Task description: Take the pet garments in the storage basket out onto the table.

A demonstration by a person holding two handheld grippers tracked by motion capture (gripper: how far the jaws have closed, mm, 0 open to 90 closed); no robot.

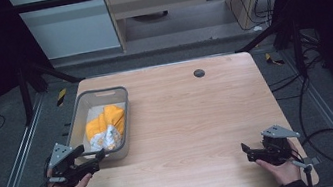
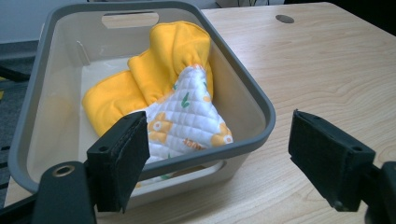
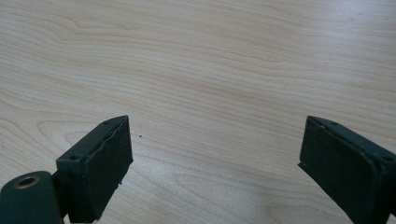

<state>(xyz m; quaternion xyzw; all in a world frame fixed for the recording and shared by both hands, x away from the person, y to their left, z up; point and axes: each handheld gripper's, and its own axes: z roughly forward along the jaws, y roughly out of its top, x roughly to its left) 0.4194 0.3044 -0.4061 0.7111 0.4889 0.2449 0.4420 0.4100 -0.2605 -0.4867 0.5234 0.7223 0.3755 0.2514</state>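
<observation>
left gripper (image 1: 94,158): jaws wide apart, holding nothing, at the bin's near corner
right gripper (image 1: 246,151): jaws spread, nothing between them, over bare table (image 1: 189,120) at the near right
cloth (image 2: 168,98): yellow with a white quilted part, bunched inside the bin
bin (image 2: 261,105): grey, table's left side

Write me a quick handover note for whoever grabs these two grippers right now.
Left gripper: open, holding nothing, aimed at the near rim of the grey bin.
Right gripper: open, holding nothing, over bare table at the near right.
Yellow quilted cloth: bunched inside the bin, at the table's left side.
Done: no grasp made on the cloth.
Left: probably reaching into the bin with the left gripper to take the cloth.
</observation>
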